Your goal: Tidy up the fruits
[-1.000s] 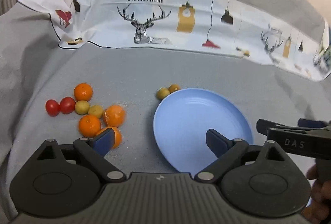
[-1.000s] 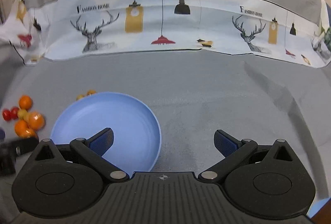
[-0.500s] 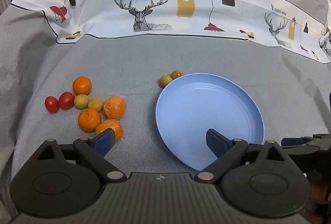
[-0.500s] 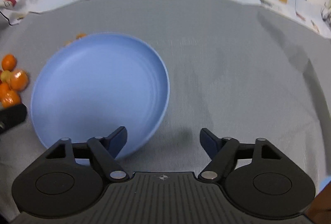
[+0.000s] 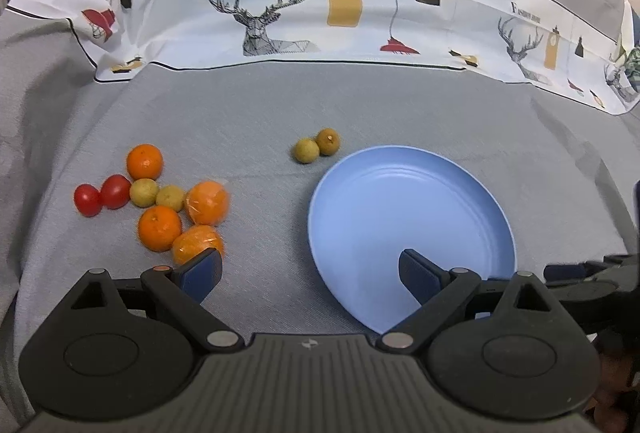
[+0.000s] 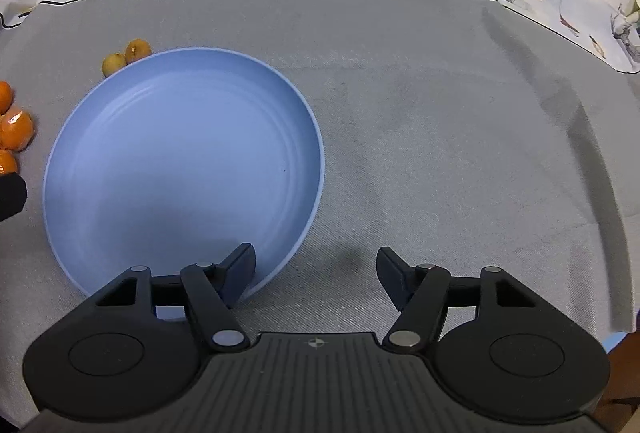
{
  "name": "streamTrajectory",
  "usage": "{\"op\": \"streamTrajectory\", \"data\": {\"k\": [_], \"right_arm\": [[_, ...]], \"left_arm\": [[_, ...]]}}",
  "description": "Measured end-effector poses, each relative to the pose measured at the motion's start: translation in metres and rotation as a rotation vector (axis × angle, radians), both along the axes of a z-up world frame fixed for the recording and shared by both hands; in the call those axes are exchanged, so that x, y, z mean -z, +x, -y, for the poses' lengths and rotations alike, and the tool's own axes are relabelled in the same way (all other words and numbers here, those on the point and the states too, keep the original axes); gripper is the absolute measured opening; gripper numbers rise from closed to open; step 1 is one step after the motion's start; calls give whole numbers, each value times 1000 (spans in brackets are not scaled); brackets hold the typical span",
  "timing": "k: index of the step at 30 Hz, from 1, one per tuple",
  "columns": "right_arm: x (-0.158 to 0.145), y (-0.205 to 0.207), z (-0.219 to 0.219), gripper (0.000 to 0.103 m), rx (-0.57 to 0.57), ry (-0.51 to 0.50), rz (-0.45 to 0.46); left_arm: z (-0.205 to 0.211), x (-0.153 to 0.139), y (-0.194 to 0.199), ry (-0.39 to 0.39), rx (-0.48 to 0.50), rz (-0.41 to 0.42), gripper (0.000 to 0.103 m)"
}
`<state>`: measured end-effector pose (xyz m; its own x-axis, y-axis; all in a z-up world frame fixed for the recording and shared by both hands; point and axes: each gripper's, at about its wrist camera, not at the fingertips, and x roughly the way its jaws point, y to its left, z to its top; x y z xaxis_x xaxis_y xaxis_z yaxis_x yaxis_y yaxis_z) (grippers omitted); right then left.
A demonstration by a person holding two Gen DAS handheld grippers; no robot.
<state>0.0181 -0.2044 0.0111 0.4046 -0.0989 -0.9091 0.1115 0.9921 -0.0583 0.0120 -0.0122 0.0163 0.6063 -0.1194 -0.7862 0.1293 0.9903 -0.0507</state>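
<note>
Right gripper (image 6: pixel 316 265), jaws half-narrowed and just closing astride the near rim of the empty blue plate (image 6: pixel 120 121) on the counter – the rim may slip or tip; left gripper (image 5: pixel 310 271) wide, holding nothing; fruits (image 5: pixel 160 201) – clustered left.

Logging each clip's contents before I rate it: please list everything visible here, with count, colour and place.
plate: one, blue, empty, on the grey cloth right of centre
oranges: four, orange, in the cluster left of the plate, two of them in clear wrap
tomatoes: two, red, far left of the cluster
small yellow-green fruits: two, inside the cluster
small brownish fruits: two, touching, just beyond the plate's far-left rim
tablecloth: one, grey, with a white printed border at the back
left gripper: open, empty
right gripper: jaws just been closing, straddling the plate's near rim, not yet gripping
</note>
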Motion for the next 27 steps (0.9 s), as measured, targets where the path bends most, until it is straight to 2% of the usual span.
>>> {"op": "streamTrajectory", "data": {"k": [2,6,9,21,25,27], "right_arm": [[-12,-5,2,71,-13,18,61],[-26,-15,-3,89,-60,32,154],[-26,-14,-11,92,-65,24,162],[-30,-13,-5,93,-56,-10,213],[-32,-15,-4,101,-21,-58,242],[-35,-18,-6,102,-32,-96,273]], "left_arm": [[4,2,-1,3,19,-8,98],[11,8,-3,11,50,-34,98],[12,11,-4,18,56,-43,99],[13,14,-1,7,51,-67,99],[16,15,-1,8,53,-69,99],[17,15,-2,10,56,-67,99]]}}
